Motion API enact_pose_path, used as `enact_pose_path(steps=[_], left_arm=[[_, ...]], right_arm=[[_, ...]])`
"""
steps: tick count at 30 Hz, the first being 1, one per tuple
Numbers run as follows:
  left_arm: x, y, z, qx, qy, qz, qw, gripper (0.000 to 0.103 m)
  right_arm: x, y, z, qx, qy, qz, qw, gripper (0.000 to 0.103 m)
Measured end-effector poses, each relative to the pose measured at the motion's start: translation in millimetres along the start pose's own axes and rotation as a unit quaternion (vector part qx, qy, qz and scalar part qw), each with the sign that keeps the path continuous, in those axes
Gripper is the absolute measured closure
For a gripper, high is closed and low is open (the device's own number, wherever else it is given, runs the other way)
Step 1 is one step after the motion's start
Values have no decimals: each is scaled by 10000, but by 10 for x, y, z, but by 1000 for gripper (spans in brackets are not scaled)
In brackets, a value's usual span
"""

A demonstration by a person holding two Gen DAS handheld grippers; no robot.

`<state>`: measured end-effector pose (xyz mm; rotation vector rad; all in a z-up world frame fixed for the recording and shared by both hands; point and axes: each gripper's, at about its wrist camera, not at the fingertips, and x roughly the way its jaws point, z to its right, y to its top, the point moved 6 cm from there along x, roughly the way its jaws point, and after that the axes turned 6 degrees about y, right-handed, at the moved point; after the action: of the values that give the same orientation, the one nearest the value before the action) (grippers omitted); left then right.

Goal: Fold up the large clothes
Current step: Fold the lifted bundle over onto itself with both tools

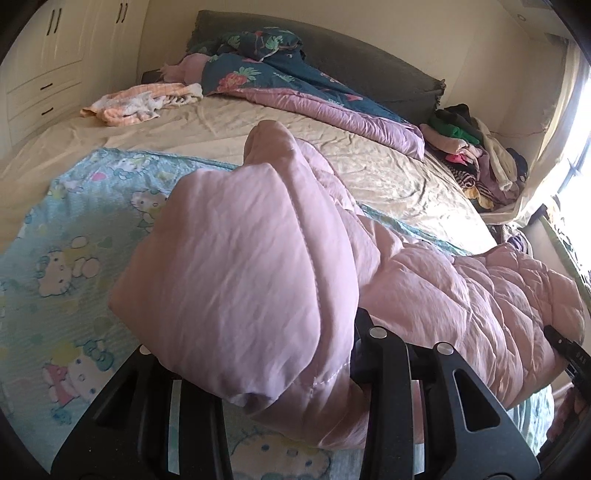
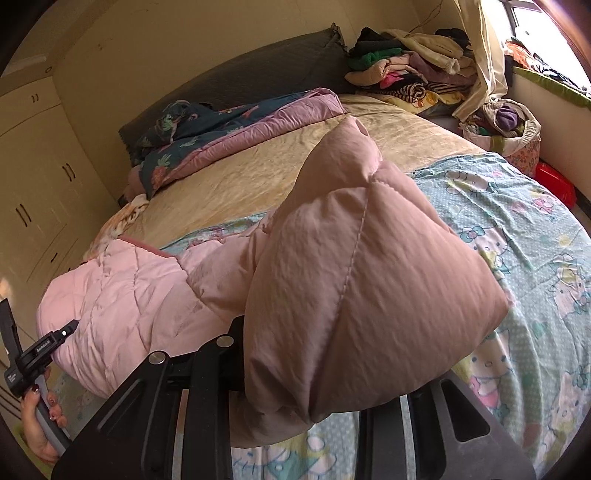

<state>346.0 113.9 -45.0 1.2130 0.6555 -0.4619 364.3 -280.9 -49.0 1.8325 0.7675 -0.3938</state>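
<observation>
Your left gripper [image 1: 295, 406] and right gripper [image 2: 314, 413]: fingers each pinching jacket [image 1: 240, 266] edge, lifted above bed [image 1: 207, 129] foot edge. Puffy, light, slippery, soft; hold quilted seams, not smooth shell.

Light source: daylight from the blown-out white window [image 1: 576, 122] at the right edge of the left wrist view, top right [image 2: 535, 22] in the right wrist view.
Level: bright, warm; cream wall evenly lit.
Glare: window panes overexposed, no detail.
Shadow: the puffy pink quilted coat [image 2: 354, 280] is dull on its near face, paler at its left part [image 1: 236, 266].
Distortion: strong fisheye; the beige bed sheet [image 1: 207, 129] bows, corners vignette black.
Sharpness: soft overall; near black gripper frames blurred.
</observation>
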Motion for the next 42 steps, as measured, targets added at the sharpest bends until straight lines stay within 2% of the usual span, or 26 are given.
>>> enact_pose_path(steps=[25,37,42], left_arm=[[-697,-627,-329,196,-17,-75,9998,75],[-852,-1002,-473,319,30,-68,9995,74],[-823,-1191,-537,337,124,-156,9992,72]], right_arm=[[-808,-780,-281,-117,-4,-212,9997,77],[-957,-1121,-274,-182,-9,-317,9993,77],[-933,-1251,-181,-5,3,-427,9991,76]])
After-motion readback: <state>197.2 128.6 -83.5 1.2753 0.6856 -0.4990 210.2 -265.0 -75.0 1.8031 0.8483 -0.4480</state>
